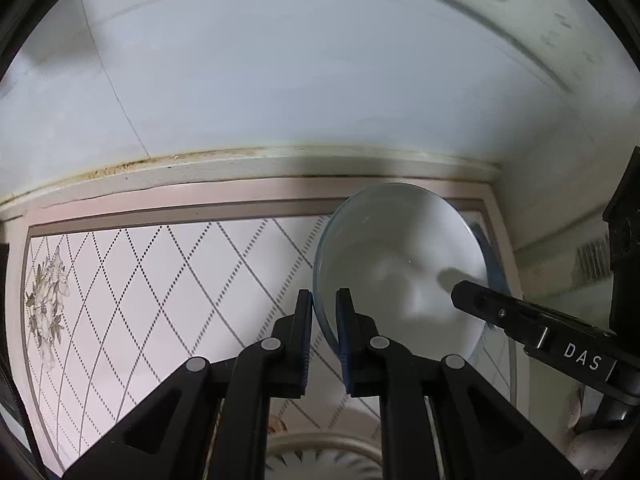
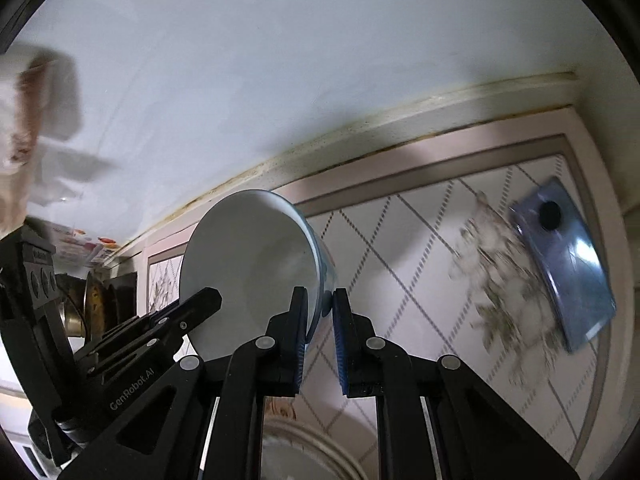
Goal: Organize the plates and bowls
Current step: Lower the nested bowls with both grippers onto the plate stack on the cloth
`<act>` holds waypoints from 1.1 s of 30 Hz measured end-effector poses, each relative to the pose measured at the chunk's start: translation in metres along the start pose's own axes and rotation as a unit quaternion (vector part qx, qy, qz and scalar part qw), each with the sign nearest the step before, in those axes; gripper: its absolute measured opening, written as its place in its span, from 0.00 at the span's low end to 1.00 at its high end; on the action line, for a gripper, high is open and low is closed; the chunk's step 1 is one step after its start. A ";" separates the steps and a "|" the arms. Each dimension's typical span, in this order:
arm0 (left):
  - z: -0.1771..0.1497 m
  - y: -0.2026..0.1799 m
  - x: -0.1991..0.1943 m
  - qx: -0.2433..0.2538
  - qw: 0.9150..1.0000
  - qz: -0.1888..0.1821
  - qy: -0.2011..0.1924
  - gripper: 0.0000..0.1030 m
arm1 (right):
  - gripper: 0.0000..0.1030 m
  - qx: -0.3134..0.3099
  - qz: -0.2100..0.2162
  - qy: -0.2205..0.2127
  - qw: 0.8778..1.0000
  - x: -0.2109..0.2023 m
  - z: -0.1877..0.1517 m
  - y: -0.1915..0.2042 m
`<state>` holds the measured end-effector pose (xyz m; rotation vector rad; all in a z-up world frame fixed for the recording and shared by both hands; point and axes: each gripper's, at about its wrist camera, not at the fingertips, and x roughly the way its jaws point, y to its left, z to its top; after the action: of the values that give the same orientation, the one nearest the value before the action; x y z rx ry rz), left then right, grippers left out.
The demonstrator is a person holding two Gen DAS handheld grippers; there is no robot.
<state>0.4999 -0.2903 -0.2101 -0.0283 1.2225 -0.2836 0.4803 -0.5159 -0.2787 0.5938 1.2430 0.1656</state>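
Note:
A white bowl (image 1: 400,264) with a blue rim is held in the air, tilted so its inside faces the camera. My left gripper (image 1: 324,308) is shut on its left rim. In the right wrist view the same bowl (image 2: 248,264) shows, and my right gripper (image 2: 320,308) is shut on its right rim. The right gripper's fingers (image 1: 500,312) reach in from the right in the left wrist view. The left gripper's fingers (image 2: 176,316) reach in from the left in the right wrist view. A plate's rim (image 1: 320,456) lies below, partly hidden by the grippers.
The table has a diamond-pattern cloth (image 1: 160,280) with a flower print, against a white wall (image 1: 280,80). A blue phone (image 2: 564,264) lies on the cloth at the right. Dark pots and a lid (image 2: 96,300) stand at the far left.

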 end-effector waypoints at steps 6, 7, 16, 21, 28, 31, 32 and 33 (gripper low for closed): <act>-0.035 -0.030 -0.030 0.037 0.999 -0.018 -0.007 0.10 | 0.14 0.009 -0.005 -0.020 1.000 -0.056 -0.042 -0.017; -0.042 -0.036 -0.034 0.045 0.999 -0.022 -0.007 0.10 | 0.14 0.012 -0.005 -0.024 1.000 -0.065 -0.051 -0.020; -0.091 -0.084 -0.044 0.102 0.993 -0.054 0.012 0.10 | 0.14 0.042 -0.026 -0.046 0.998 -0.122 -0.131 -0.053; -0.116 -0.108 -0.041 0.129 0.989 -0.066 0.028 0.10 | 0.14 0.072 -0.037 -0.047 0.996 -0.135 -0.174 -0.084; -0.145 -0.128 -0.022 0.156 0.984 -0.067 0.054 0.10 | 0.14 0.109 -0.045 -0.041 0.992 -0.135 -0.212 -0.118; -0.157 -0.129 -0.015 0.159 0.983 -0.064 0.067 0.10 | 0.14 0.117 -0.050 -0.035 0.991 -0.129 -0.219 -0.125; -0.160 -0.129 -0.013 0.160 0.983 -0.062 0.069 0.10 | 0.14 0.118 -0.051 -0.034 0.991 -0.126 -0.220 -0.127; -0.163 -0.130 -0.012 0.162 0.982 -0.061 0.071 0.10 | 0.14 0.117 -0.054 -0.032 0.991 -0.124 -0.223 -0.128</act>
<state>0.3191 -0.3915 -0.2333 0.2030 1.3045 -0.5967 0.2084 -0.6026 -0.2827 0.7266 1.2370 -0.0916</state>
